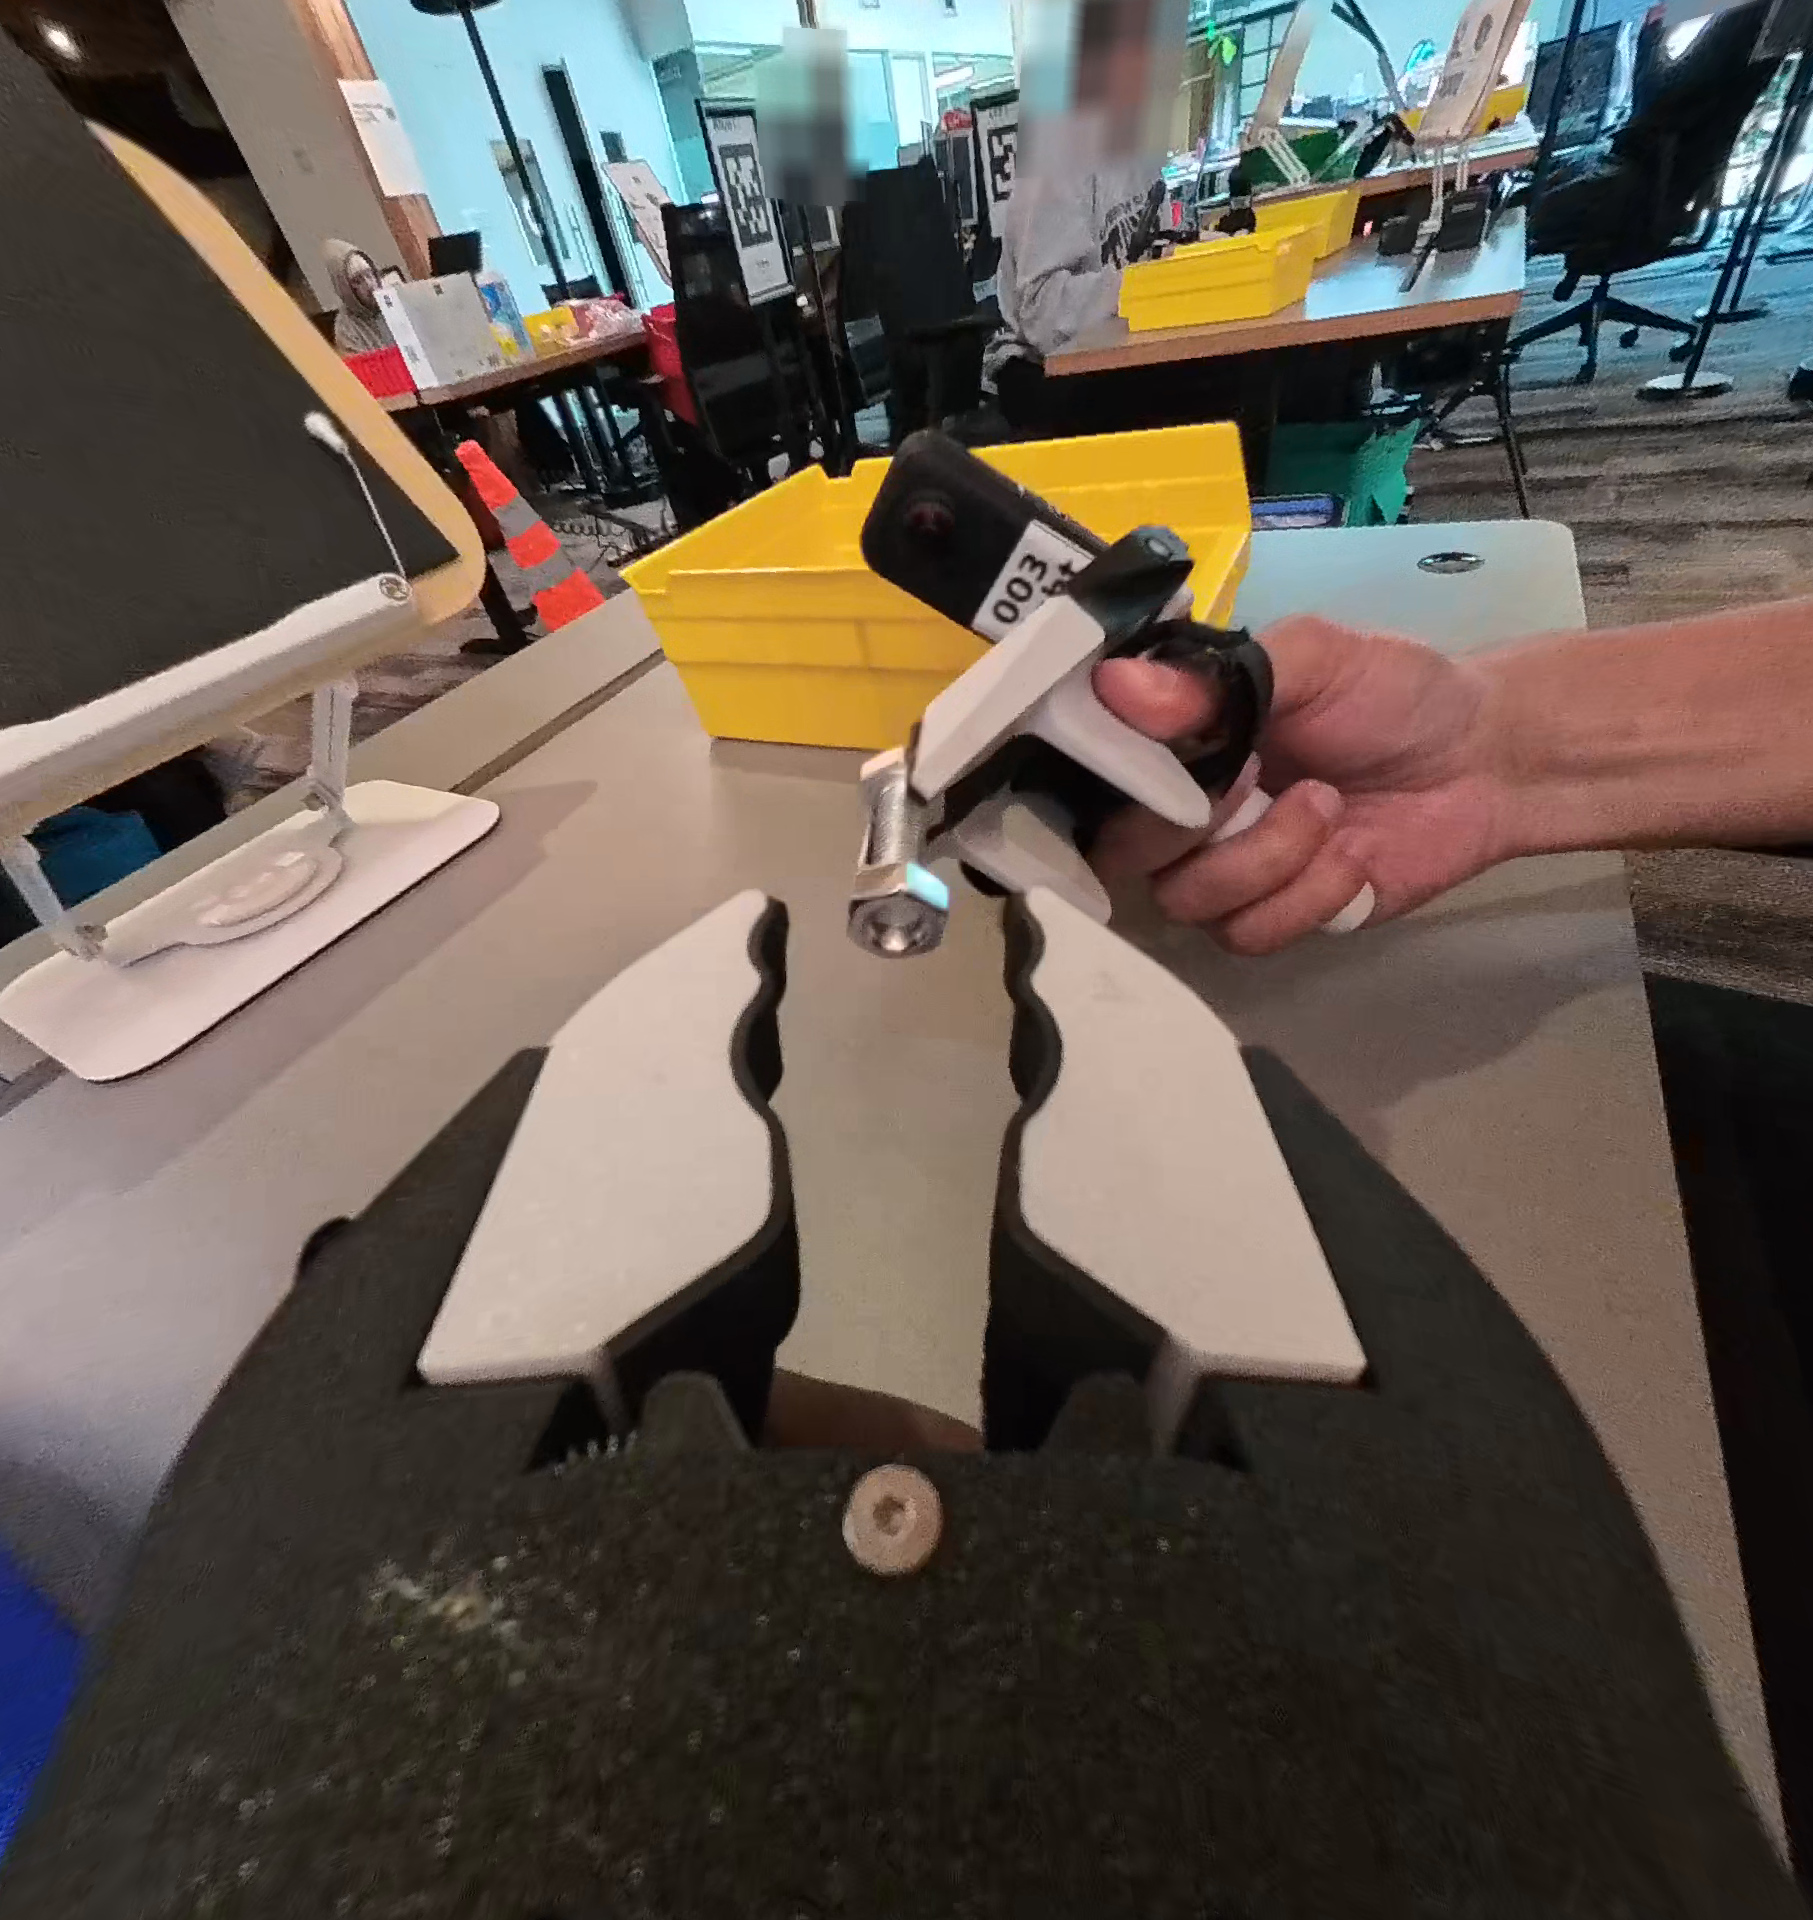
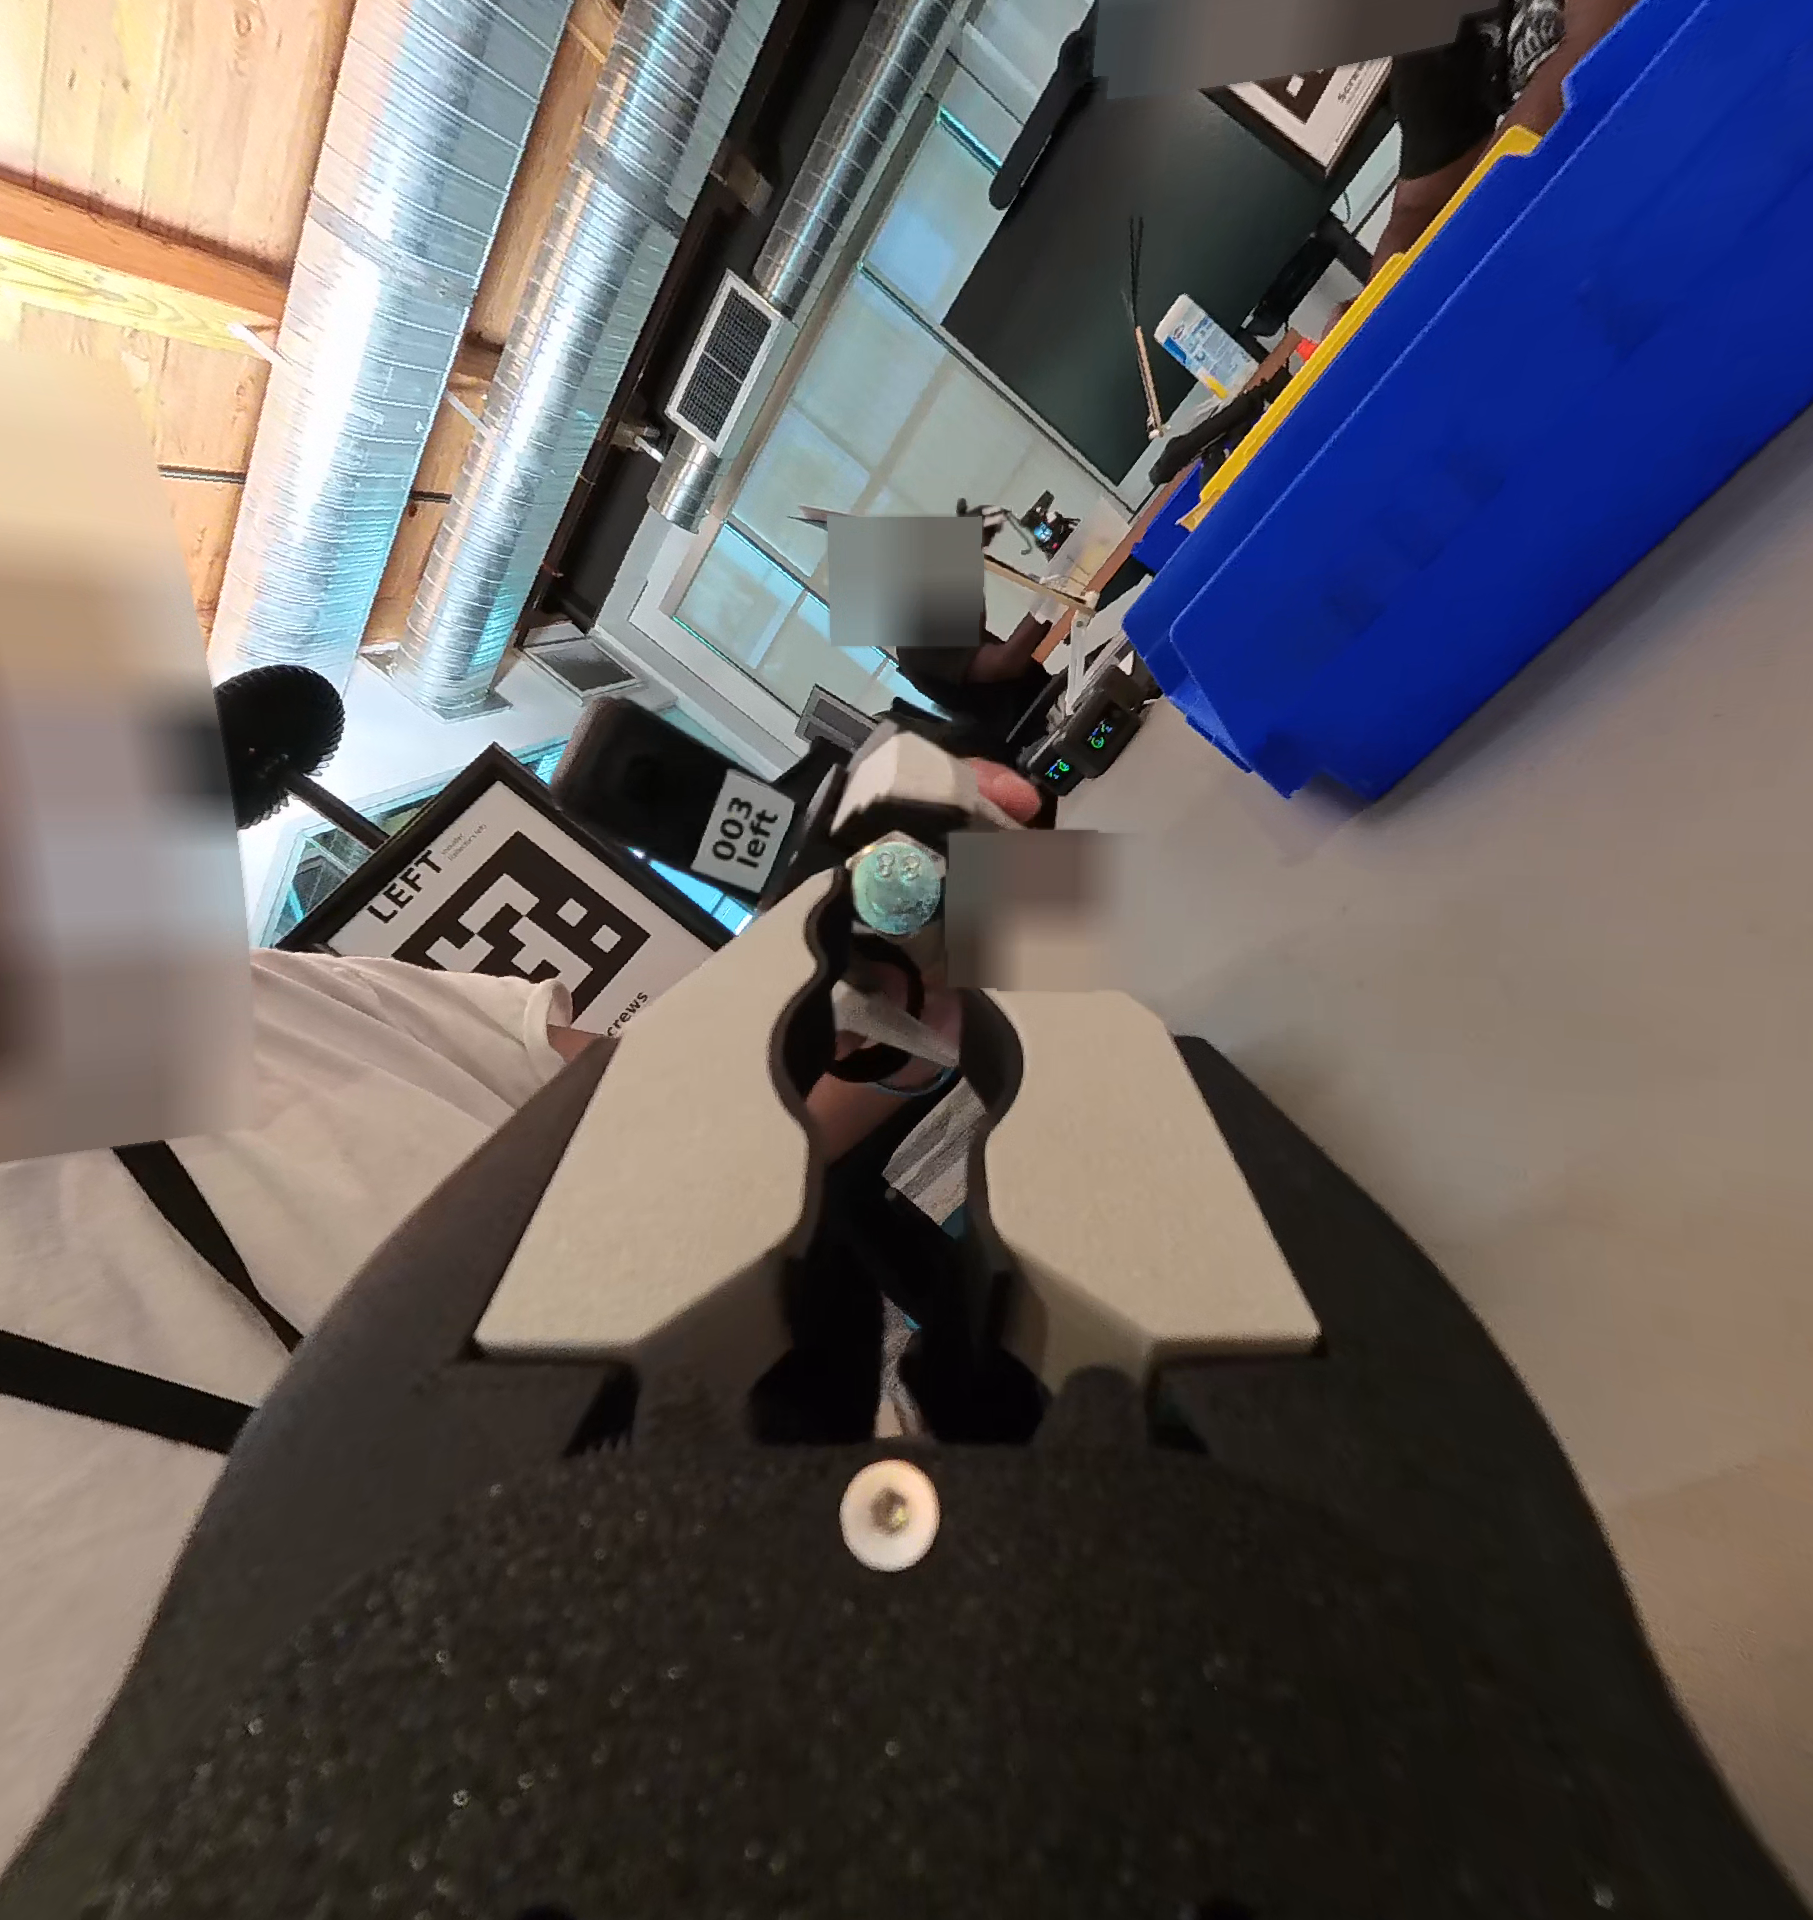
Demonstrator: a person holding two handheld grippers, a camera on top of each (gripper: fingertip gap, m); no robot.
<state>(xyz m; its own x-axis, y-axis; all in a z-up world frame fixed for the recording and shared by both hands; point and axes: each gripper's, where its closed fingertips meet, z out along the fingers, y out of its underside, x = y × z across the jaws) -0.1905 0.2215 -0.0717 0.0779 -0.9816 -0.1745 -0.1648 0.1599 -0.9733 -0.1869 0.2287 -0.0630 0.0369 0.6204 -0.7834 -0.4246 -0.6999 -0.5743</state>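
Observation:
My left gripper (image 1: 897, 914) is open, its two grey fingers (image 1: 663, 1122) spread above the grey table (image 1: 1401, 1195). Just past its fingertips, a person's hand (image 1: 1349, 769) holds my right gripper (image 1: 912, 821). It is shut on a silver bolt (image 1: 886, 831) with a hex nut (image 1: 897, 920) on the near end. The nut sits level with the gap between the left fingertips, apart from both. In the right wrist view the right gripper (image 2: 886, 935) holds the bolt, whose head (image 2: 891, 885) faces the camera. A mosaic patch hides the right fingertip. The left gripper's black camera body (image 2: 653, 779) shows beyond.
A yellow bin (image 1: 777, 634) stands on the table behind the grippers. A white stand (image 1: 247, 904) holding a dark panel is at the left. Stacked blue bins (image 2: 1504, 468) lie on the table in the right wrist view. A framed black-and-white marker (image 2: 517, 925) and seated people are farther off. My left and right fingertips are right by each other.

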